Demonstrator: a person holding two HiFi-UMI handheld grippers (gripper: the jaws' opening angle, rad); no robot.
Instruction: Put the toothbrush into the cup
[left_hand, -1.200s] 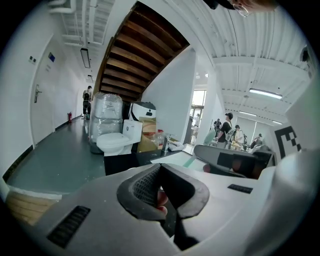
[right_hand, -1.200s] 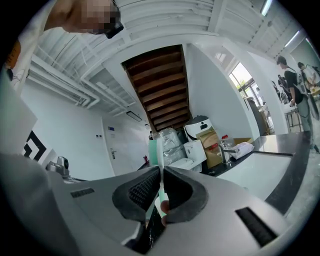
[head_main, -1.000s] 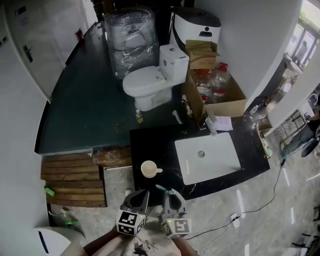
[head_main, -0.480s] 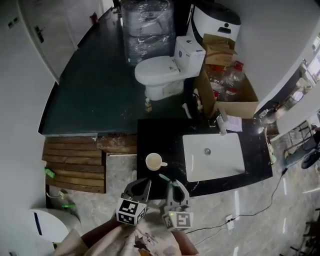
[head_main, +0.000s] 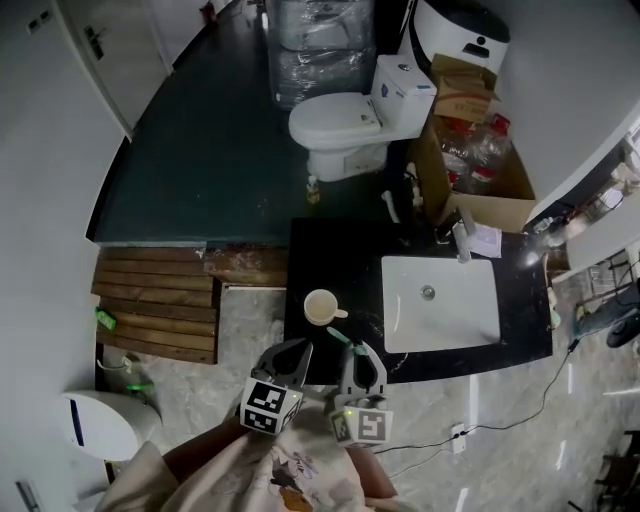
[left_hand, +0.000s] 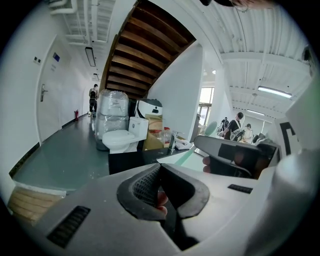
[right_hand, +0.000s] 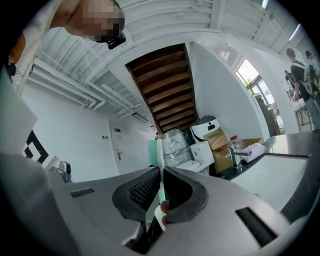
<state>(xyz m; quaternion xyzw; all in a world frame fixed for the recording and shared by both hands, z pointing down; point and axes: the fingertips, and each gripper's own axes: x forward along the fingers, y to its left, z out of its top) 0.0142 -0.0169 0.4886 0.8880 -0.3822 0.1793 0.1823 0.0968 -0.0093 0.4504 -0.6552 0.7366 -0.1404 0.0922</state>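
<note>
Head view: left gripper (head_main: 288, 358) pressed together, empty; cup (head_main: 322, 307) upright on the black counter (head_main: 330, 260); toothbrush (head_main: 337, 340) near the cup, pinched at the handle by right gripper (head_main: 358, 362); sink (head_main: 440, 305) beyond; brush likely light, stiff, slippery; mid-handle grip suits.
</note>
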